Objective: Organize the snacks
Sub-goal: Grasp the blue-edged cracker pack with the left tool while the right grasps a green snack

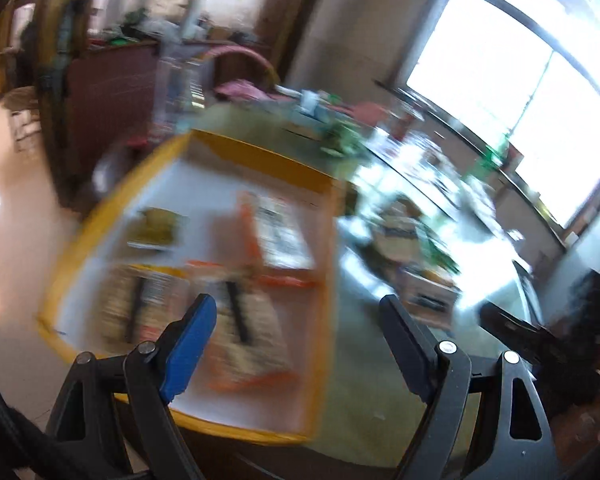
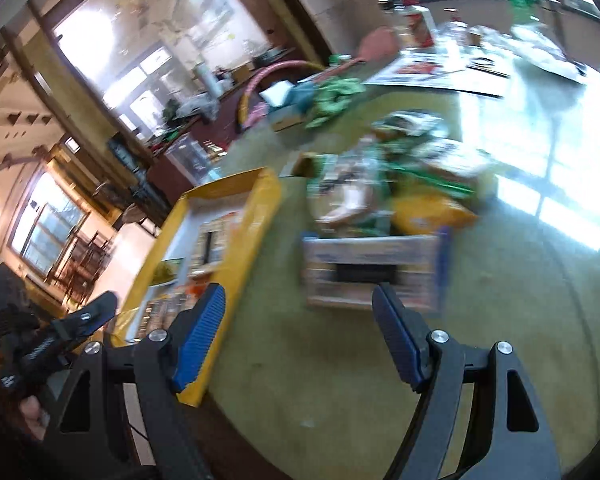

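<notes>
A yellow-walled tray [image 1: 260, 154] with a white floor sits at the table's left corner. It holds several blurred snack packs, among them an orange-edged pack [image 1: 280, 232] and a striped pack [image 1: 140, 308]. My left gripper [image 1: 296, 312] hovers open over the tray's near right wall, with nothing between its fingers. To the right of the tray [image 2: 260, 208] lies a loose pile of snack bags [image 2: 380, 184], fronted by a flat blue-edged pack [image 2: 372, 268]. My right gripper [image 2: 300, 300] is open and empty, just short of that pack.
The olive table top [image 2: 300, 392] carries green bags [image 2: 336, 96], papers [image 2: 440, 72] and bottles at its far end. A pink and yellow hoop [image 2: 268, 76] leans behind it. Pale floor [image 1: 4, 240] lies left of the table, and bright windows [image 1: 500, 92] stand to the right.
</notes>
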`<state>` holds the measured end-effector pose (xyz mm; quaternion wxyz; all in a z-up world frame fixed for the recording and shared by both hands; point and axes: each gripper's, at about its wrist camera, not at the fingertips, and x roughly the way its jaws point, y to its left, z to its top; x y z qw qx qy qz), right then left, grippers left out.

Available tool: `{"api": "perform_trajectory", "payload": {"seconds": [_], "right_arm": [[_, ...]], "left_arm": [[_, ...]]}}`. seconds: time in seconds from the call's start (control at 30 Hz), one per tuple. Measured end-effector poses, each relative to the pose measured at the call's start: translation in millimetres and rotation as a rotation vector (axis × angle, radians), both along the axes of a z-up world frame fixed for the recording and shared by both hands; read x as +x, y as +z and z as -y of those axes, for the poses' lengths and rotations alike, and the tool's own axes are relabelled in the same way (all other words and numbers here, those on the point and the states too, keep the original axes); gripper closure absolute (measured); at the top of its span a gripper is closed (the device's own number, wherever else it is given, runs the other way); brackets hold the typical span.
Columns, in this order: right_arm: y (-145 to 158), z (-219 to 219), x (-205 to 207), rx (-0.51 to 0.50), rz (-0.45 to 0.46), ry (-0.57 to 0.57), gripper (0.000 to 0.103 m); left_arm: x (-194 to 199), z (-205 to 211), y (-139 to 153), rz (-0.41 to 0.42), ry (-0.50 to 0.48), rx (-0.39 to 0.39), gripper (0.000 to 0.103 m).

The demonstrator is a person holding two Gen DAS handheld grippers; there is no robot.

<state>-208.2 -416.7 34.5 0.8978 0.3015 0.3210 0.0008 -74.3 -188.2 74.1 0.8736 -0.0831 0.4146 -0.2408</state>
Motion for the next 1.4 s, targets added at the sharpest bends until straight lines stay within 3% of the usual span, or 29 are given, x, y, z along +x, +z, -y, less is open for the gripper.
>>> {"api": "perform_trajectory", "payload": {"seconds": [0.2,0.4,0.47,0.6,0.83,0.93,1.03,1.1,1.23,1.33,1.4], "right_arm": [[-12,43,-8,-0.004,-0.046,-0.052,0.027],[-7,50,54,-0.105,-0.069,0.142,0.027],[-14,50,83,-0.154,-0.127,0.183,0.027],[-28,44,93,-0.203,-0.191,0.181,0.027],[-45,23,44,-0.042,-0.171,0.238,0.027],[-50,7,28,0.077,-0.143,0.309,0.027],[-43,-5,11,0.096,-0.087,0.350,0.027],[-38,0,0,0.060,-0.080,0.280,0.027],[-34,25,-20,-0.041,-0.127,0.021,0.027],[-38,38,-32,-0.027,-0.134,-0.055,0.027],[-41,42,-34,-0.003,-0.143,-0.074,0.027]], "left_arm": [[-18,50,7,0.041,-0.126,0.038,0.020],[-25,64,-2,0.021,-0.156,0.072,0.020],[-27,64,-5,0.008,-0.164,0.060,0.020],[-30,65,-11,-0.012,-0.165,0.066,0.020],[-31,72,-17,-0.033,-0.179,0.068,0.020],[-33,77,-22,-0.046,-0.192,0.088,0.020],[-35,81,-26,-0.054,-0.195,0.095,0.020],[-34,89,-31,-0.075,-0.202,0.101,0.020],[-20,120,-49,-0.130,-0.196,0.152,0.020],[-4,145,-63,-0.168,-0.174,0.170,0.020],[5,153,-74,-0.212,-0.111,0.187,0.020]]}}
